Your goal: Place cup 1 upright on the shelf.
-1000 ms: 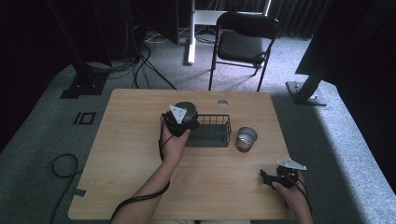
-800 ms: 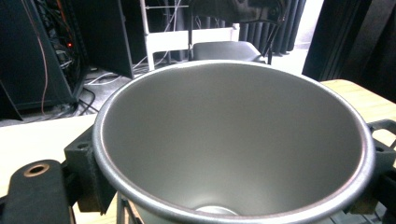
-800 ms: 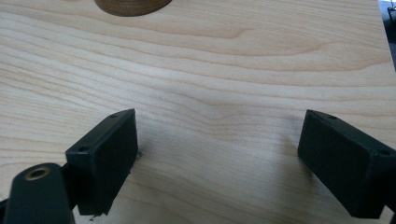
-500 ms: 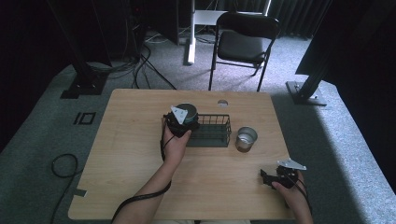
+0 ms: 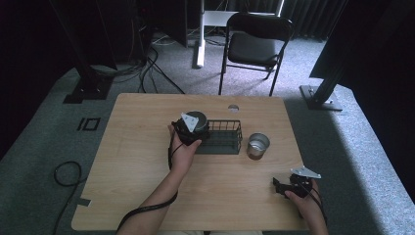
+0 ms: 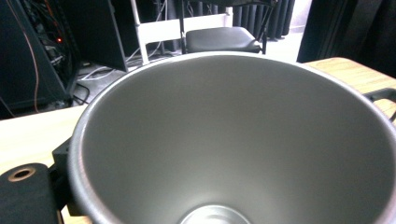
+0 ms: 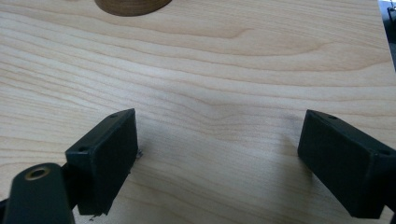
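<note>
A pale wood-grain worktop (image 5: pixel 147 161) stands on grey carpet, with a black folding chair (image 5: pixel 254 46) beyond its far edge and dark curtains, stands and floor cables around. No writing can be read anywhere. The left tongs (image 5: pixel 192 128) grip a dark metal cup (image 6: pixel 233 140) at the left end of a black wire basket (image 5: pixel 222 138). A second metal cup (image 5: pixel 258 145) stands just right of the basket. The right tongs (image 7: pixel 217 163) rest wide apart, holding nothing, near the worktop's front right corner.
</note>
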